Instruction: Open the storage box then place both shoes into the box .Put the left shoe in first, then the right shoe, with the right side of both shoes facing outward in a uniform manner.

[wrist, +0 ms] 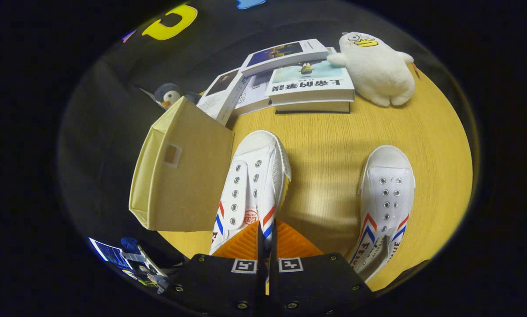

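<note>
— What's in front of you, biggest first?

— I see the wooden worktop [333,149]. On it, off to one side of my fingers, stands the beige storage box [179,176], tipped so one flat panel with a small label window faces me; I can't tell whether it is open. Beyond the shoes lies a stack of books [298,83], with a white plush duck [377,70] beside it and a small penguin toy [168,94] behind the box.

— And the shoes?

— Two white sneakers with red and blue stripes. One shoe [252,185] sits just beside the box, toe pointing away from me. The other shoe [386,198] lies well apart on the opposite side.

— The hand-held gripper?

— My hand-held gripper [267,240] is clenched on the near shoe's heel edge, both fingers pressing the fabric between them.
</note>
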`<state>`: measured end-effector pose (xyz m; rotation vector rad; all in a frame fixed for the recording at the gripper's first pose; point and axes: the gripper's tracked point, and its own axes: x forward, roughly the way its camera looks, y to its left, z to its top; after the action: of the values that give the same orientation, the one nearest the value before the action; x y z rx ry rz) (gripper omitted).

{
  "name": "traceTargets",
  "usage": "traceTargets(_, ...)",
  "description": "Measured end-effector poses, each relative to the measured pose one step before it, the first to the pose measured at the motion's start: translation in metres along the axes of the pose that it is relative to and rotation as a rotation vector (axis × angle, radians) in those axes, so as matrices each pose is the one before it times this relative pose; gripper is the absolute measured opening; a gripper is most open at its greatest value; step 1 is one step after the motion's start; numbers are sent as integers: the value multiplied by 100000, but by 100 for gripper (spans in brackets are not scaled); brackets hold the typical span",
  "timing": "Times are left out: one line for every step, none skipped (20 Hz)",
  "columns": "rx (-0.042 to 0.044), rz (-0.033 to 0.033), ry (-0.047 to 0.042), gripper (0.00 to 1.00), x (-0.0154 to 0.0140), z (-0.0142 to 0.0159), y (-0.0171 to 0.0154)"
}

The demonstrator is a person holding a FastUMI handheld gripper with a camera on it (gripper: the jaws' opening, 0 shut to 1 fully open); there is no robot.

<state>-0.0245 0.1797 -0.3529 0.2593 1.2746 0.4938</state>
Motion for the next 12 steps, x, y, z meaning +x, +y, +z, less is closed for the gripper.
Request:
traceTargets(64, 1003, -1245, 3, -803, 594, 456)
traceTargets(-162, 889, -1178, 3, -875, 675, 508)
traceTargets(-477, 841, -1121, 4, -819, 549, 491)
traceTargets(-691, 852, -1142, 3, -760, 811, 557)
traceTargets(-740, 838, -988, 3, -711, 610, 612)
traceTargets(-1181, 803, -1036, 3, -621, 748, 650)
traceTargets(-1222, 618, -983, 4, -519, 643, 595)
traceTargets(-1656, 659, -674, 3, -484, 656, 631)
traceTargets(-1818, 638, -335, 4, -349, 406, 670)
traceTargets(-1378, 616, -239, 4, -236, 522, 612)
traceTargets(-1838, 920, -42, 4, -205, 372, 715)
traceTargets(-1271, 671, -52, 3, -181, 412, 653)
